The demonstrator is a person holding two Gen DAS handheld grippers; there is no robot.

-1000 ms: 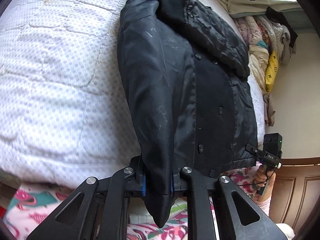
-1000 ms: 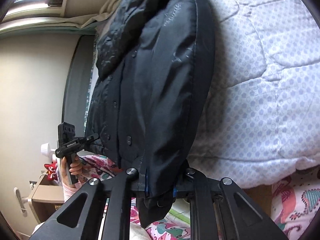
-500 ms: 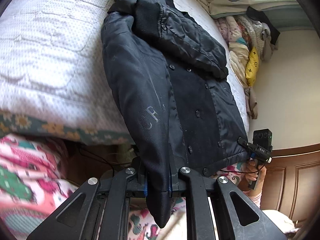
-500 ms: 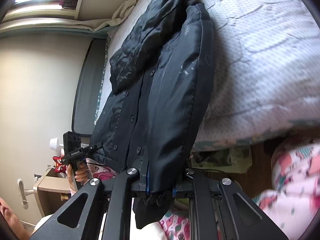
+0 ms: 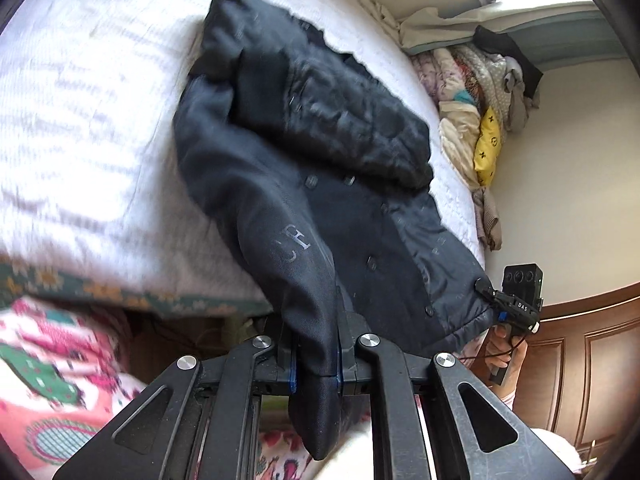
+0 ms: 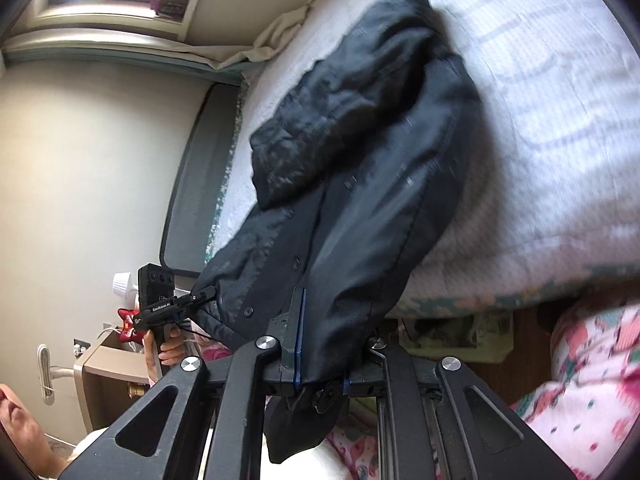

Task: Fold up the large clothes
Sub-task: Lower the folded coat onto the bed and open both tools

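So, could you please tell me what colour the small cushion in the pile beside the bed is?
Yellow with dark markings; the cushion shows best in the left wrist view.

A home bedroom: a bed with a white quilted cover [image 5: 80, 128], clothes piled [image 5: 476, 92] at upper right, a wooden wardrobe [image 5: 576, 364] at lower right.

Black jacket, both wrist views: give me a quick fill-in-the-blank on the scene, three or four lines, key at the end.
1. Both hand-held grippers are shut on the hem of the black ____.
2. The jacket's upper part lies on a white ____.
3. In the pile of clothes by the wall, one piece is bright ____ with black marks.
4. The left hand-held gripper and right hand-held gripper hold ____ garment.

Missing words: jacket; bed; yellow; the same
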